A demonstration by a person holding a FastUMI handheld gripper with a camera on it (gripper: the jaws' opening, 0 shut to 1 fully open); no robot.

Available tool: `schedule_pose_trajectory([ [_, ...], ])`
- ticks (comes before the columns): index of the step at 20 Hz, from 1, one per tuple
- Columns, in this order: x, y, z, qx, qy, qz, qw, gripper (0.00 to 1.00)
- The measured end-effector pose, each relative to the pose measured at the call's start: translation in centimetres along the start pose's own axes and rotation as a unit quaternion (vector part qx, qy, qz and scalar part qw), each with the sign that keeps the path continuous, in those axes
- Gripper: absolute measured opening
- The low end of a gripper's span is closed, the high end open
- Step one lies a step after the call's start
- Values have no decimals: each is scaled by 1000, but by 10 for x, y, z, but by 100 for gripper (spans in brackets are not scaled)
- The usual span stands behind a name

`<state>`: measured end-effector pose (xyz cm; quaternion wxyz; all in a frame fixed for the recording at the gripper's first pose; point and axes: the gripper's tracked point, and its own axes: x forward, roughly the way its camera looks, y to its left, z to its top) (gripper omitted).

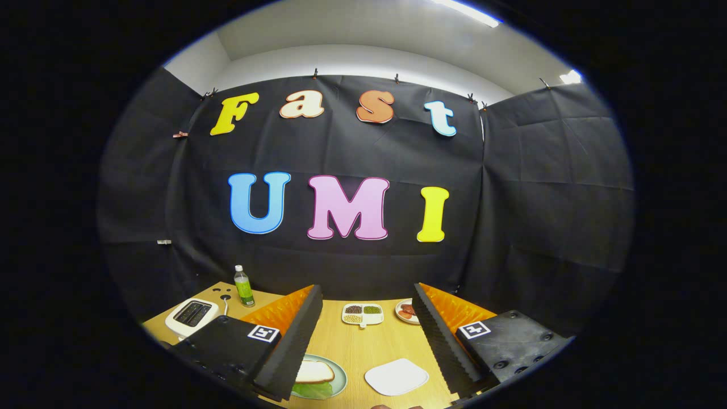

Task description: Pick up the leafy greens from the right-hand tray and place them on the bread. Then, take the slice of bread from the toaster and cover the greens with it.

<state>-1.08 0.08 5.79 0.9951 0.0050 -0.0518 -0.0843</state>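
Gripper view puts the slice of bread (pixel 314 371) on the green plate (pixel 341 379), just inside my left finger, with the leafy greens (pixel 313 389) showing under its near edge. My finger covers the plate's left part, so I cannot tell how far the greens reach or whether another slice lies beneath them. My gripper (pixel 369 335) is spread wide and holds nothing; both fingers hang above the wooden table (pixel 363 346), well apart, with the plate at the left one and a bare white tray (pixel 396 376) near the right one.

Beyond the fingers sits a small divided white dish (pixel 362 313) with three fills, dark, green and pale; they are too small to name. Next to it a round plate (pixel 406 311) carries reddish pieces, and my right finger cuts off its right side.

Off to the left, past my left finger, stands the white toaster (pixel 191 316). Its slots look dark, and I cannot make out whether bread is inside. Behind it a clear bottle (pixel 244 287) with a green label and white cap stands upright; the label's writing is too small to read. Each finger base wears a square black-and-white marker (pixel 263 333), a pattern and no words.
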Motion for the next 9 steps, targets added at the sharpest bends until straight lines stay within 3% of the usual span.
schedule_pose_trajectory([
  [9,-7,18,3,3,20,10,1000,99],
])
